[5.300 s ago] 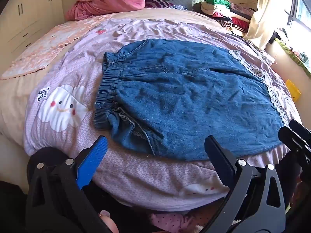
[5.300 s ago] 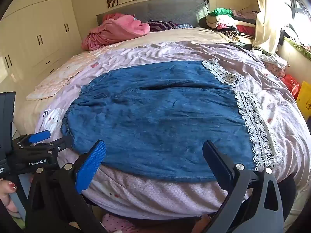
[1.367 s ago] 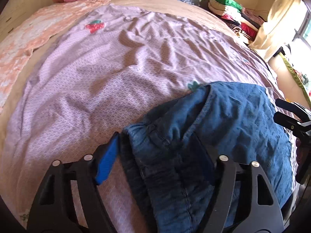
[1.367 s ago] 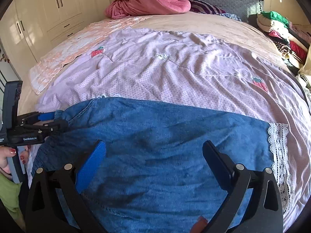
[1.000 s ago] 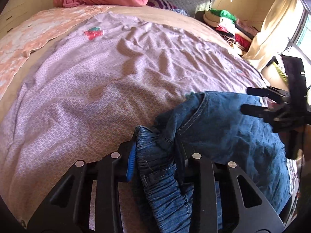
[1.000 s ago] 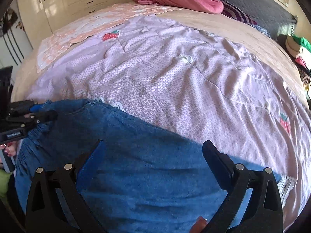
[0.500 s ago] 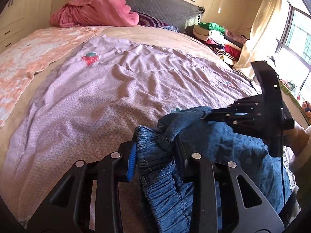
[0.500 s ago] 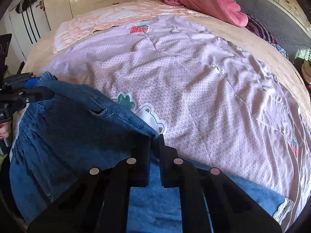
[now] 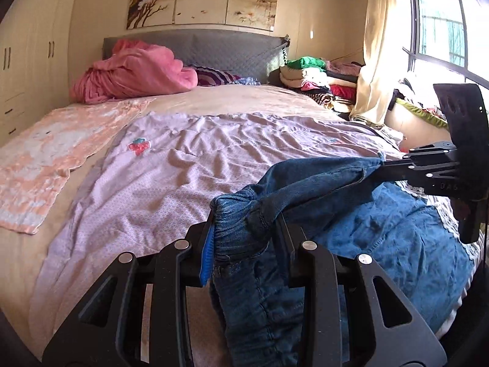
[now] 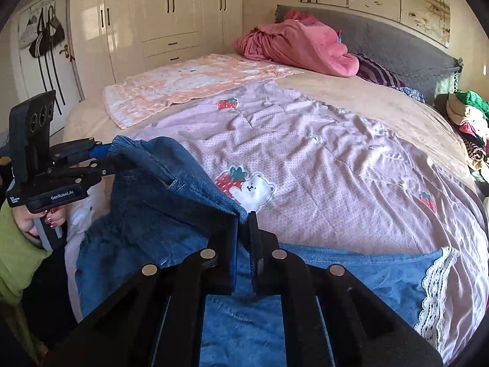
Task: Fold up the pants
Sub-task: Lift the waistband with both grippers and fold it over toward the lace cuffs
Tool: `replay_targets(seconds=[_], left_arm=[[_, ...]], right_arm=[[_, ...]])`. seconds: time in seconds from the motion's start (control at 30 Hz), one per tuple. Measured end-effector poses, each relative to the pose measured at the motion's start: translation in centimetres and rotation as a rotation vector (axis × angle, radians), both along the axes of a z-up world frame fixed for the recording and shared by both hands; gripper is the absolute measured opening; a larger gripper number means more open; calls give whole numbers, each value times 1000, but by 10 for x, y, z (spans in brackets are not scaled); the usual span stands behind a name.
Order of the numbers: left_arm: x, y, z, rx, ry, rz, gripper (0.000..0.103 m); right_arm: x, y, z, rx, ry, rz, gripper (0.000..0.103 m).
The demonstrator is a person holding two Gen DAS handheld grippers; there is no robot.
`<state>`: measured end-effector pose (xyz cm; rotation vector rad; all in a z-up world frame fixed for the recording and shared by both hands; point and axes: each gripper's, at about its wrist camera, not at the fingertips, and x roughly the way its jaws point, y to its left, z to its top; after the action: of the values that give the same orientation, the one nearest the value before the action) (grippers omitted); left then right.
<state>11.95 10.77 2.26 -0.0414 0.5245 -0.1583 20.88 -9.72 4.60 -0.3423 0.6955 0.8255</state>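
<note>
Denim pants (image 9: 351,214) are held lifted over the lilac bedspread (image 9: 183,165) — elastic waistband is clamped in the left gripper (image 9: 244,244), a thin upper edge is pinched in the fully closed right gripper (image 10: 243,244). Lace-trimmed hem (image 10: 434,287) is left lying on the bed.

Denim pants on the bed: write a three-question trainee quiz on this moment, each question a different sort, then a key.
1. True or false: the left gripper is clamped on the elastic waistband of the denim pants.
2. Which trim edges the pant hem? A) lace B) fringe C) none
3. Fill in: the right gripper pinches a fold of ____.

Key: 1 true; 2 A; 3 denim.
</note>
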Motion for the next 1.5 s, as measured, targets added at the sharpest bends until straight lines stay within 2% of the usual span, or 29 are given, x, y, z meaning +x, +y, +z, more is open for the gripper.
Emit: replay_targets(seconds=[0.2,0.47,0.73,0.9,1.03,1.17,1.3,1.4,1.5], left_arm=[[-46,-8,-1,-6,-14,-31,25],[-81,-21,-19,31,68,-72,26],[-109,-20,-32,34,135,-75,27],[-115,-20,-45,41,204,-63,33],[-116,-15,-53,12,256,-45,39],[-127,-5,-50,-12,279,-26,47],[-145,3,-33,-14,257,20,48],[-144,-10,-8,-8,206,-14,48],[-126,-32,4,0,184,-54,48]], right_arm=[[-62,-21,-1,44,4,15,5],[-126,-35,-29,5,38,29,5],[-154,-37,-55,13,106,36,6],[-167,-34,-68,-13,124,46,7],[-170,-30,-82,-28,165,38,9],[-174,-28,-89,-39,164,37,9],[-173,-30,-92,-22,176,29,10],[-175,-29,-95,-16,184,23,11],[-176,-30,-94,-16,182,23,12]])
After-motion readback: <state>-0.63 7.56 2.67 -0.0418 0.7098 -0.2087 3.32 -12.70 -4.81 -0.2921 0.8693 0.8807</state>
